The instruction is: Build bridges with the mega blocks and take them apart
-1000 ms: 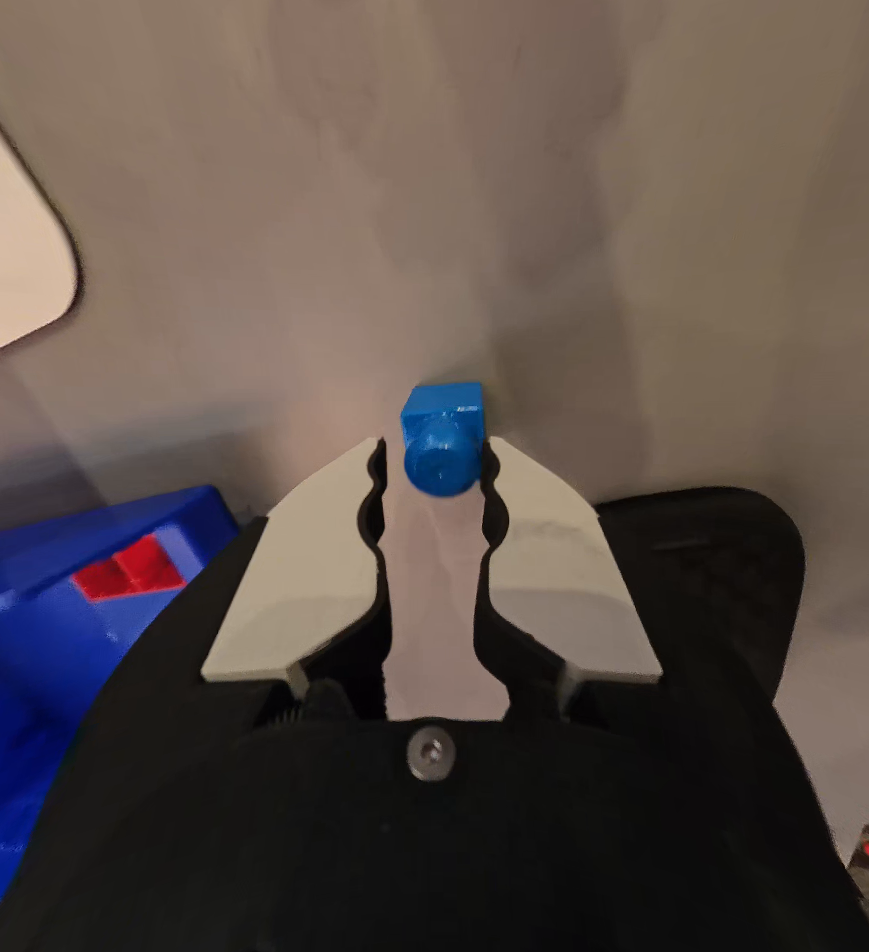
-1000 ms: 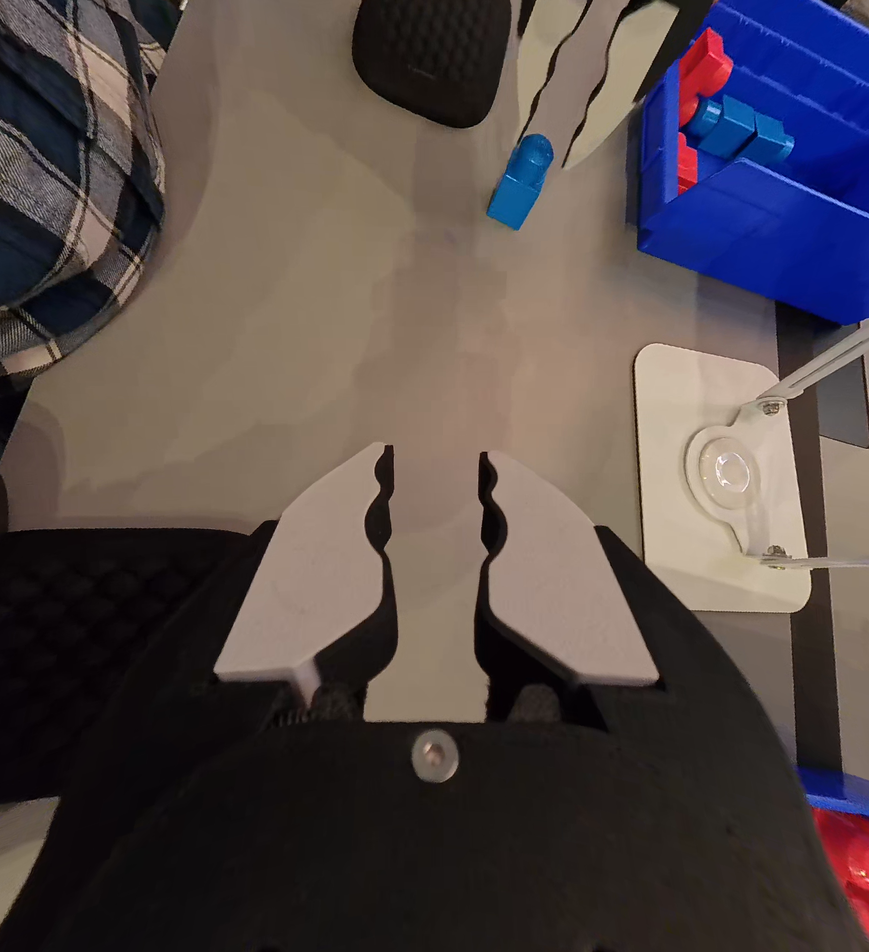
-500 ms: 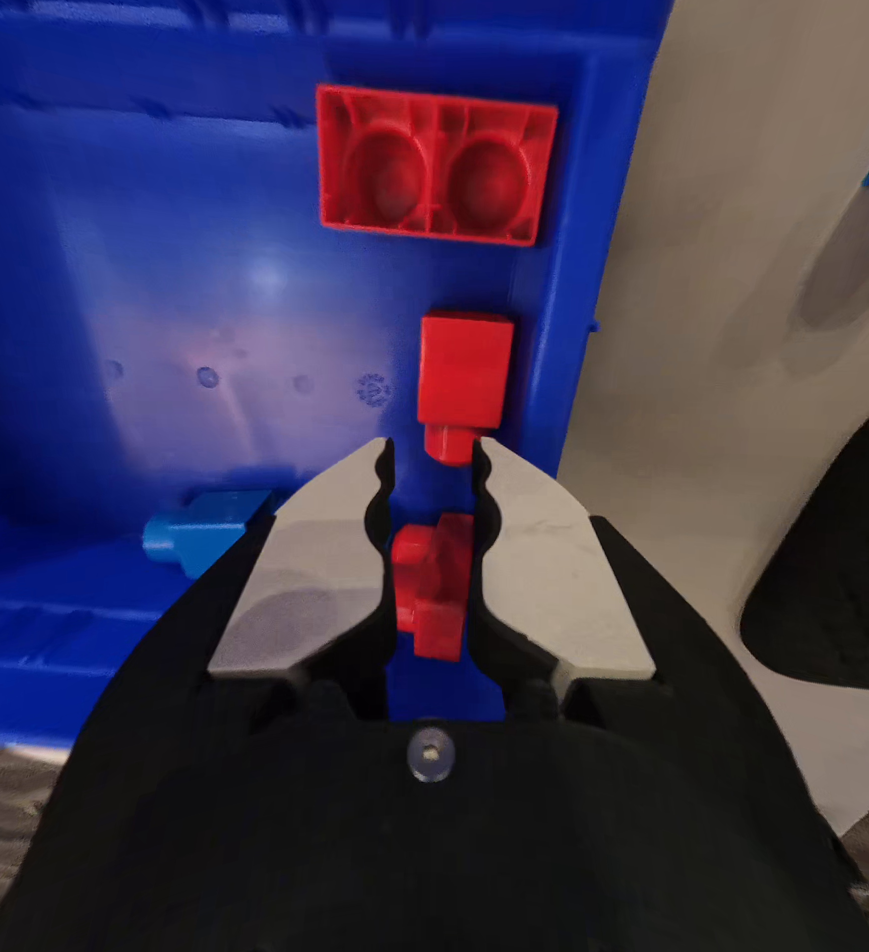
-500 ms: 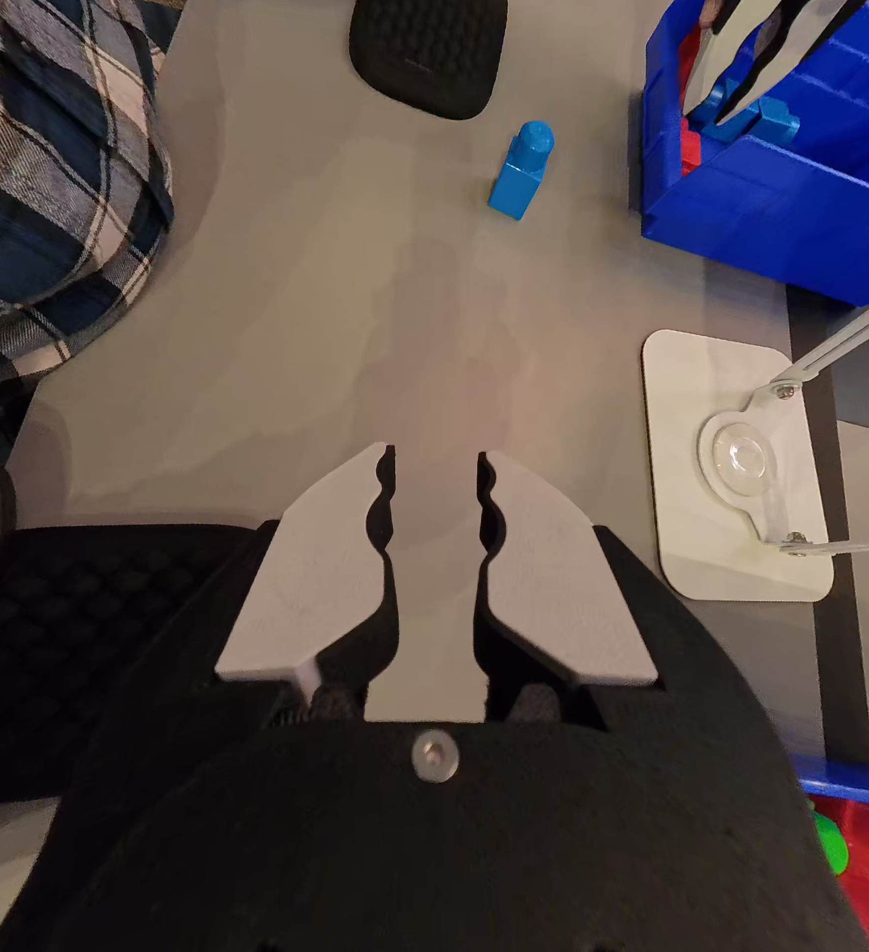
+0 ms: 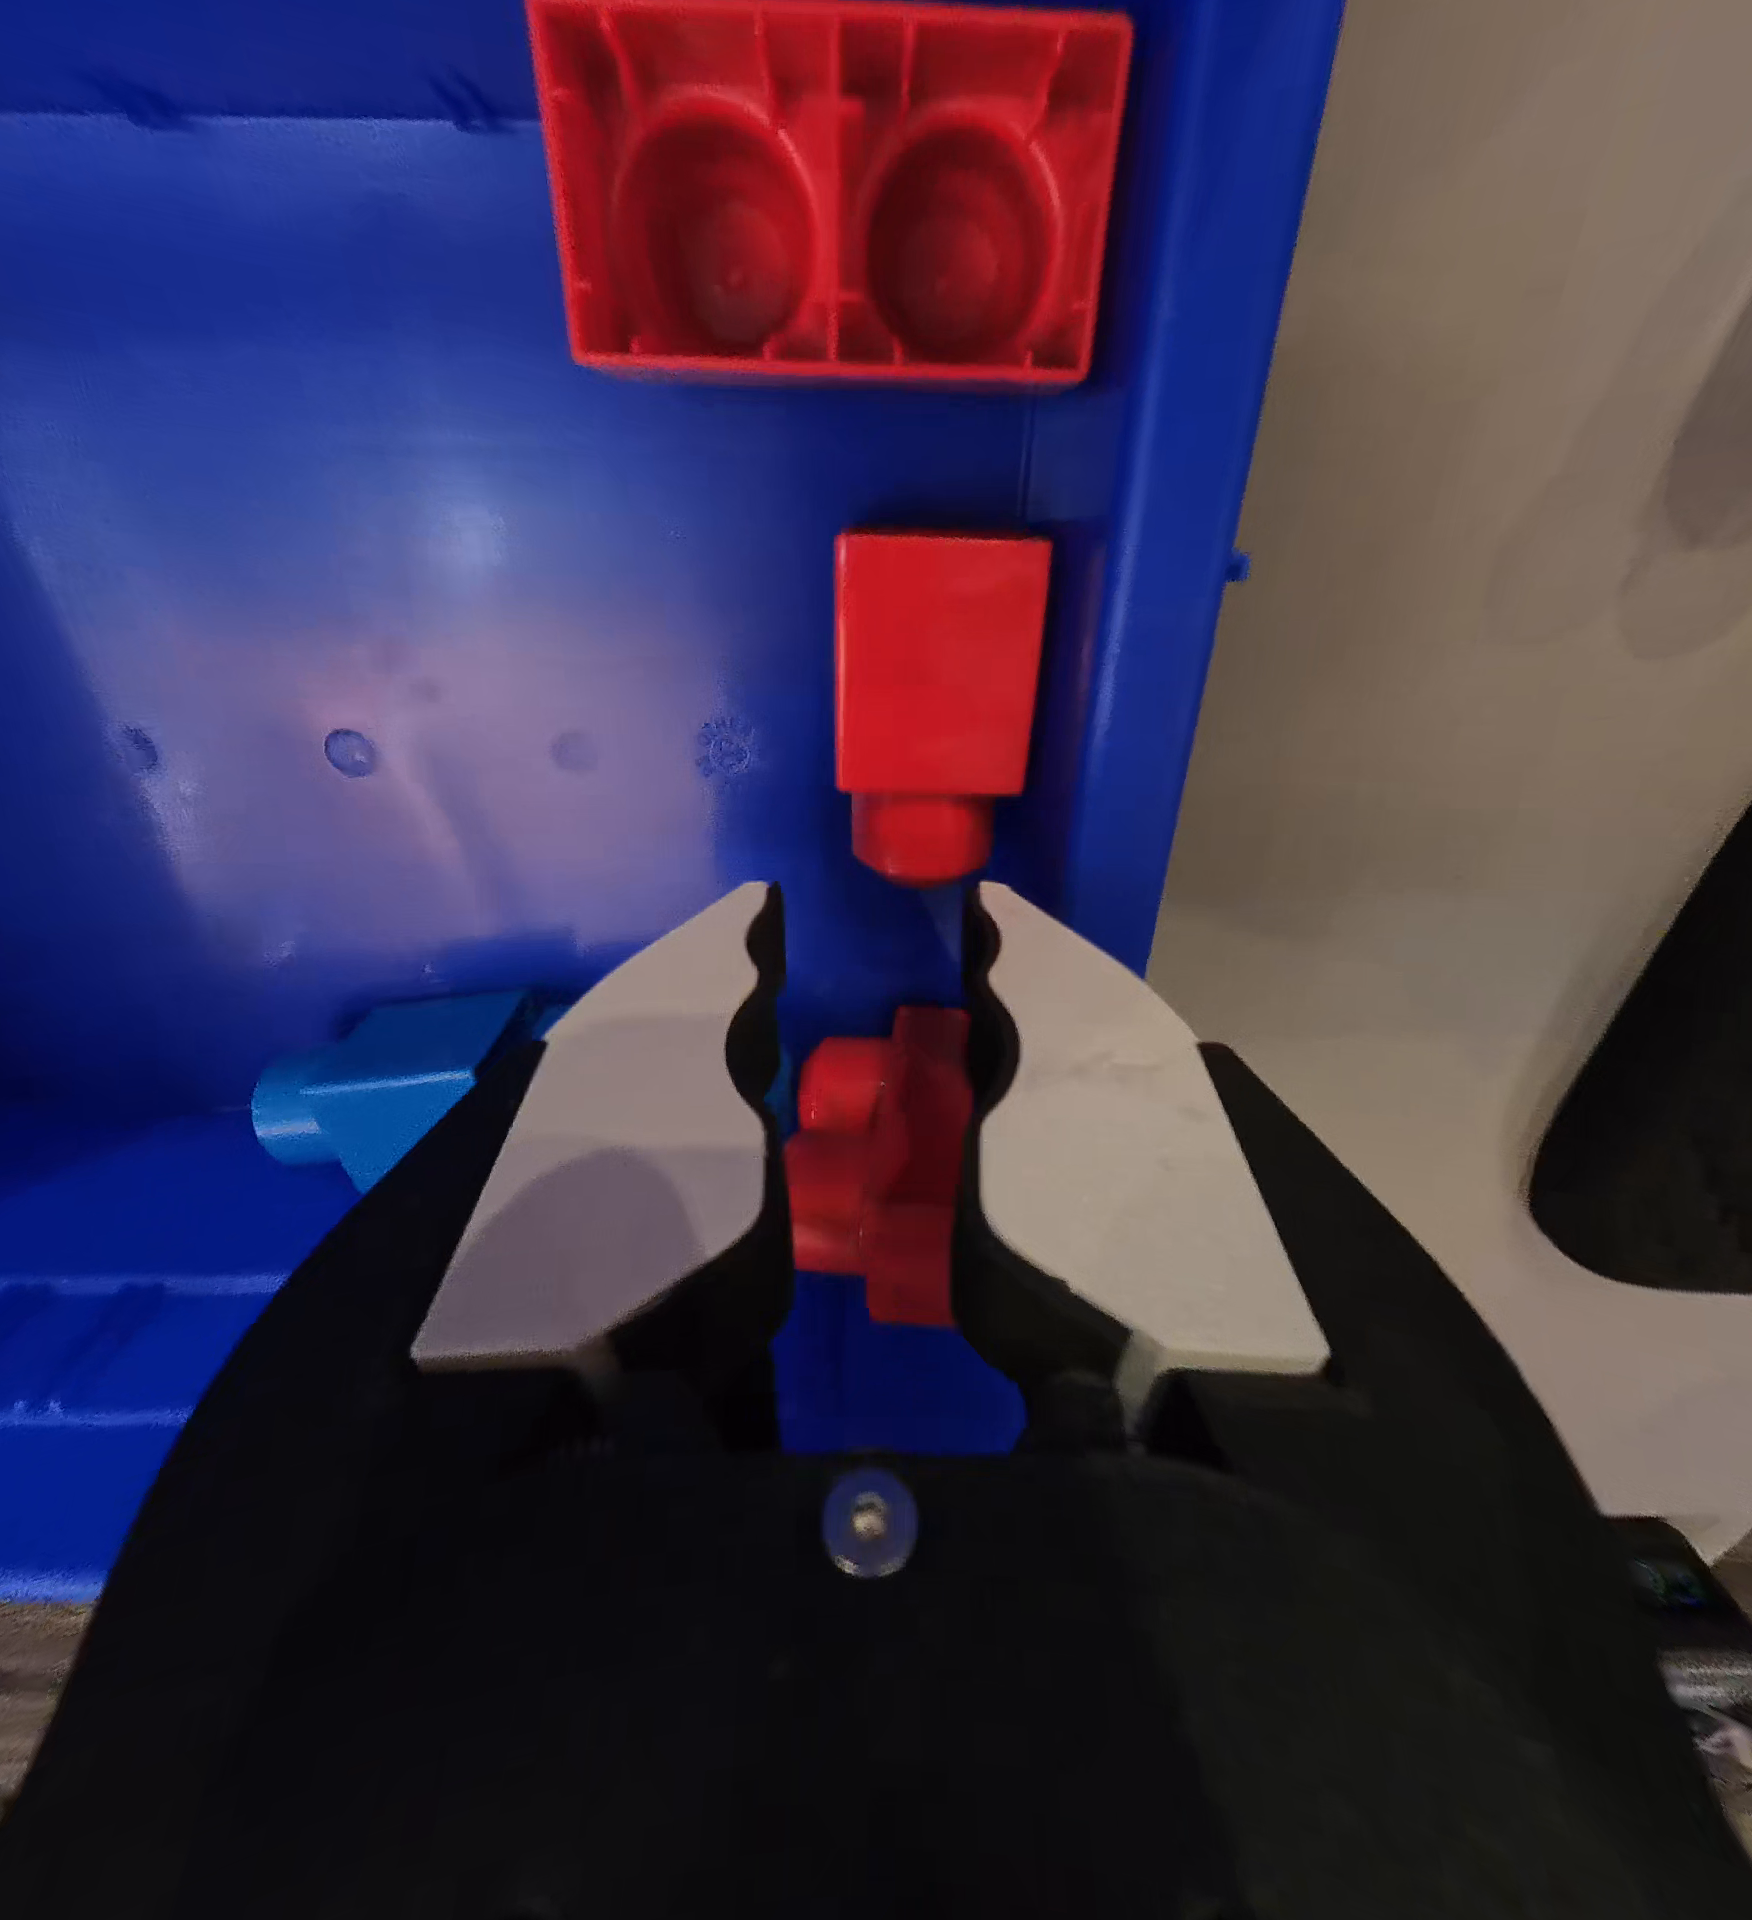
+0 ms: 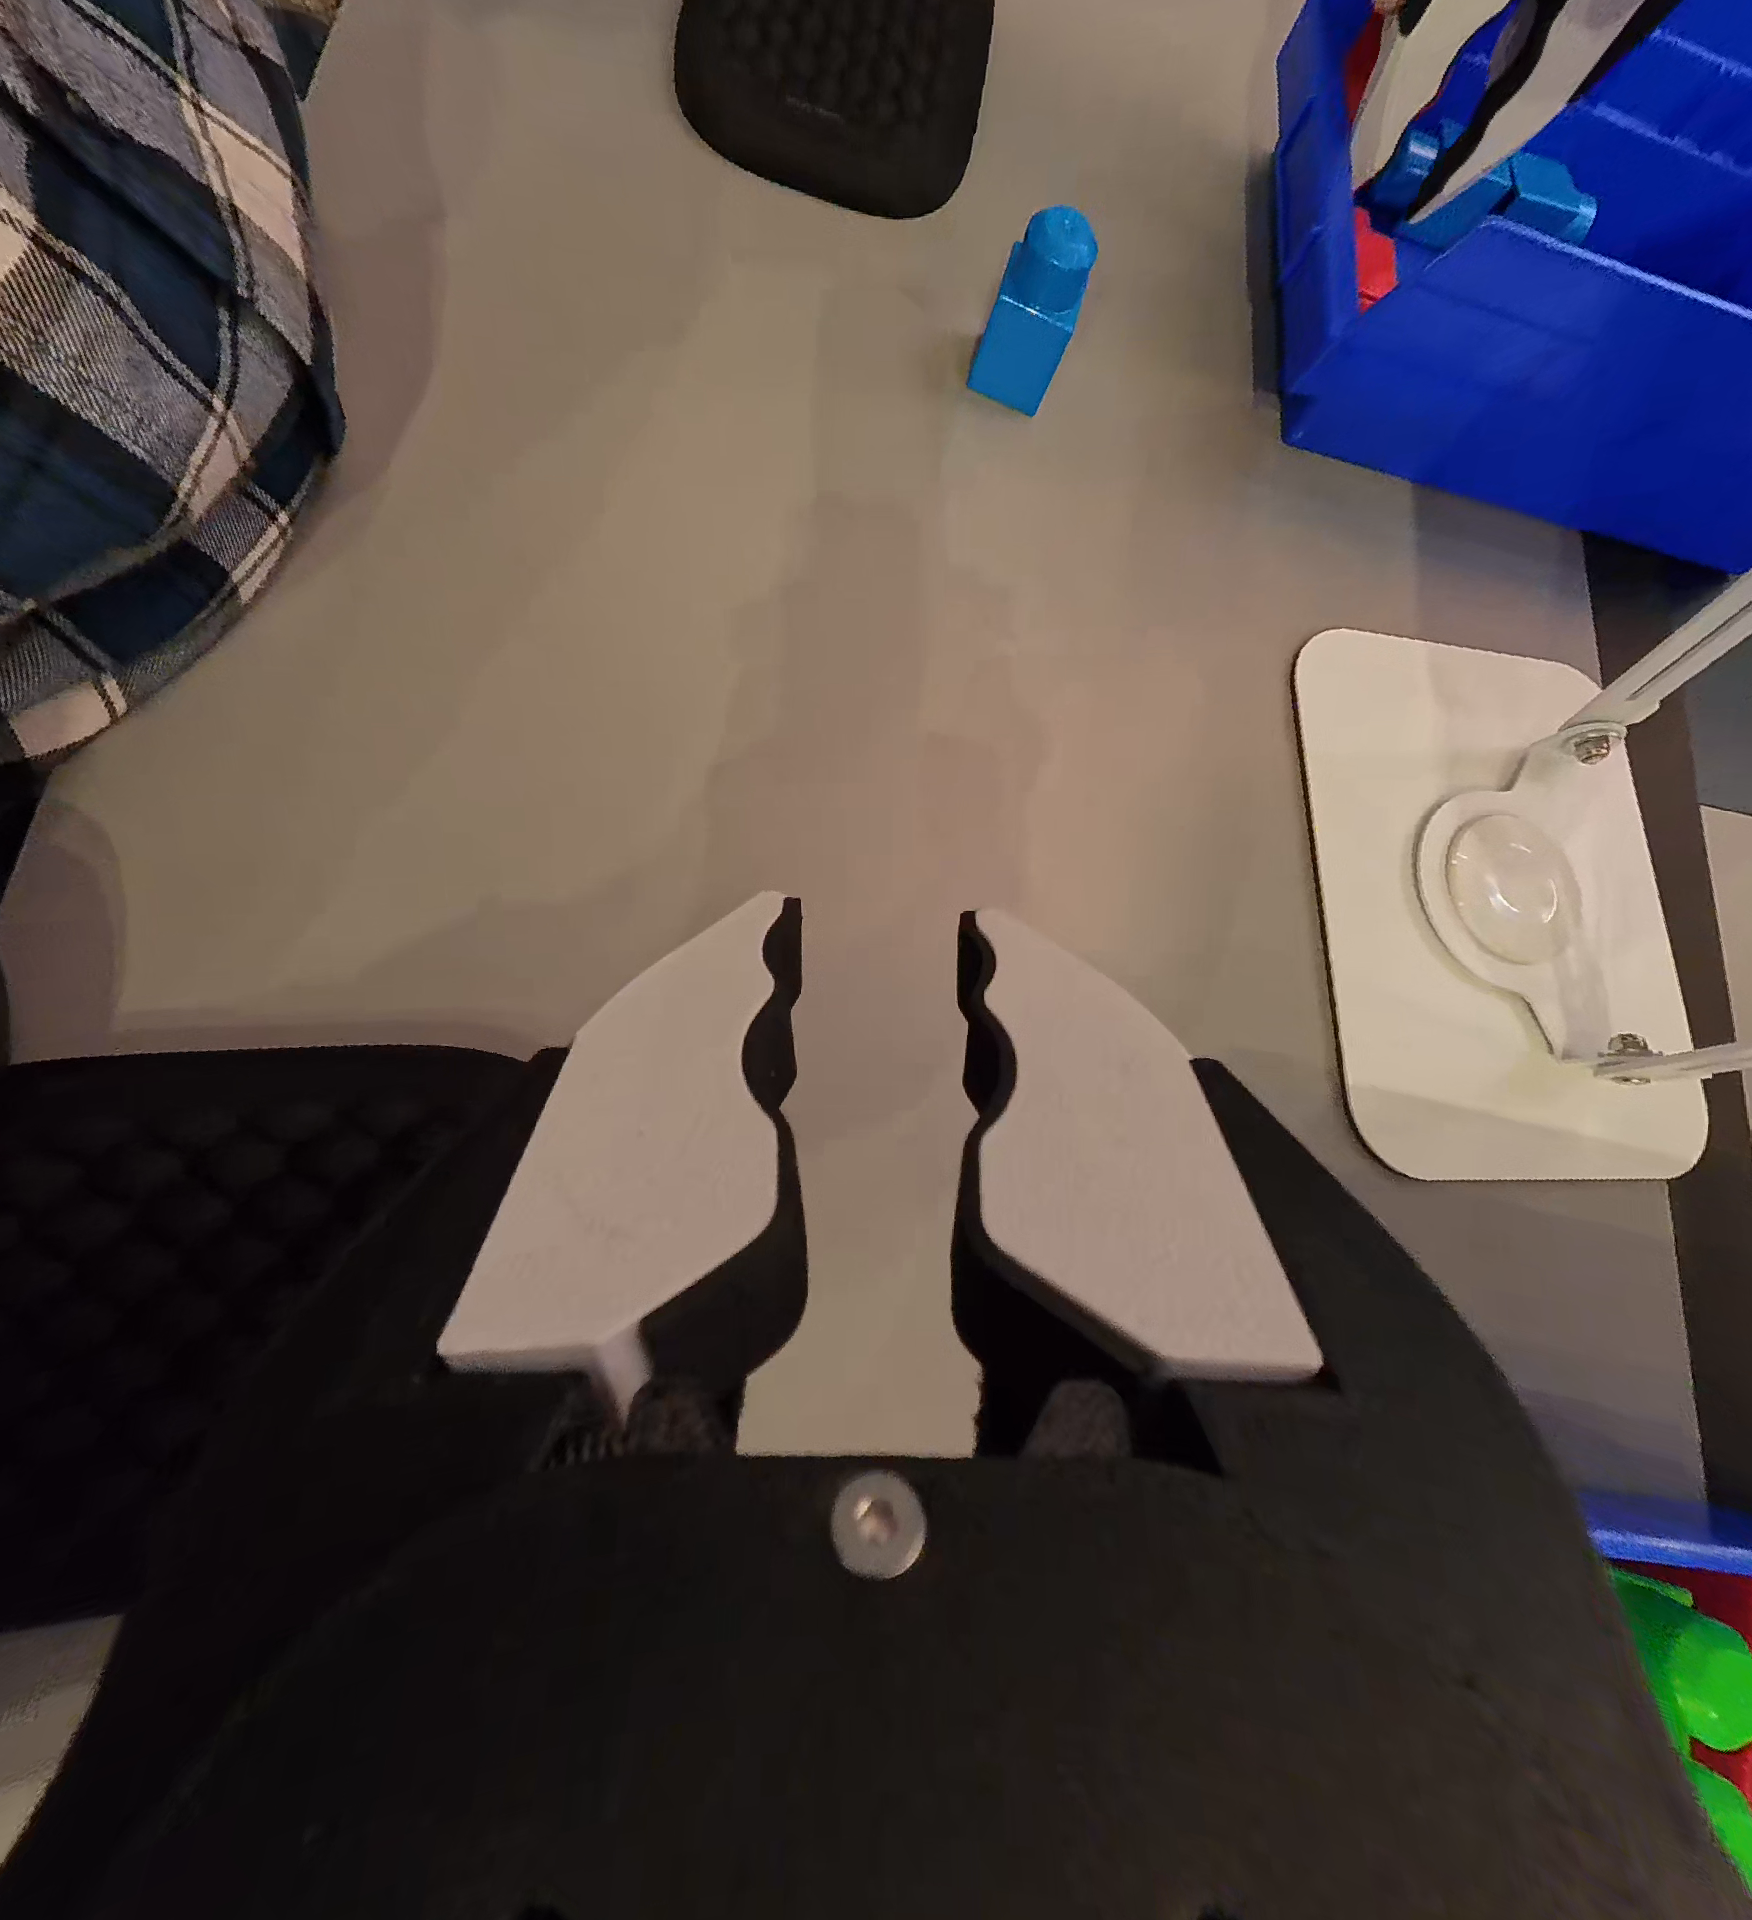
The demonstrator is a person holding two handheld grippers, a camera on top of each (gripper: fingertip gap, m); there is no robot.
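Note:
My left gripper [image 5: 872, 904] is open inside the blue bin [image 5: 1163, 520]. A red single-stud block [image 5: 939, 675] lies just ahead of its fingertips, stud toward me. A second red block [image 5: 882, 1164] lies on the bin floor and shows between the fingers, with a gap at the left pad. A red two-stud block [image 5: 830, 187] lies underside up at the far end, and a blue block [image 5: 373, 1091] lies to the left. My right gripper [image 6: 877, 914] is open and empty above the grey table. A blue single-stud block [image 6: 1033, 312] stands on the table beside the bin [image 6: 1578, 416], where the left gripper [image 6: 1474, 114] also shows.
A black pad [image 6: 830, 94] lies at the table's far edge and another [image 6: 176, 1299] by my right gripper. A white base plate with a clear stand [image 6: 1495, 904] sits to the right. A bin of red and green blocks [image 6: 1734, 1714] is at bottom right. A plaid sleeve [image 6: 103, 364] is at left. One gripper's finger ends stand about 45 cm off the other's.
My left gripper left the blue block standing on the table, swung over into the blue bin and came in closer above the red blocks. My right gripper has hardly moved.

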